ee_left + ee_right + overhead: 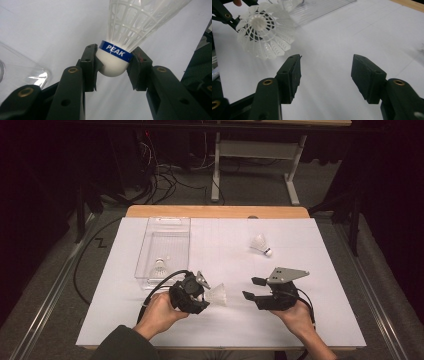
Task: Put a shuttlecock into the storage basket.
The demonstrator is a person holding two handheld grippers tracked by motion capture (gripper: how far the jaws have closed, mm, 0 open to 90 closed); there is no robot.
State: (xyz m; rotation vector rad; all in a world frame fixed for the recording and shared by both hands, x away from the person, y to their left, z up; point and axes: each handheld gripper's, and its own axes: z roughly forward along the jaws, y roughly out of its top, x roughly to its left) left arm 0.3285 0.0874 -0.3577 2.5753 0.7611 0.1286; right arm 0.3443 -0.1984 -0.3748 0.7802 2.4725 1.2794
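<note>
My left gripper (pixel 202 297) is shut on the white cork head of a plastic shuttlecock (pixel 117 56) with a blue "PEAK" band, whose skirt (pixel 218 294) points right, just above the white sheet. My right gripper (pixel 254 288) stands open a little to the right of that skirt, with nothing between its jaws. In the right gripper view the held shuttlecock (pixel 265 30) faces me skirt-first, beyond the open right gripper (pixel 325 68). A second shuttlecock (pixel 260 244) lies on the sheet toward the far right. A third (pixel 159 267) rests inside the clear plastic box (pixel 150 237).
A white sheet (pixel 310 320) covers the wooden table (pixel 215 211). The clear box stands at the far left of the sheet. Cables trail from both grippers toward the front edge. Beyond the table are a dark floor, cables and a desk frame (pixel 255 150).
</note>
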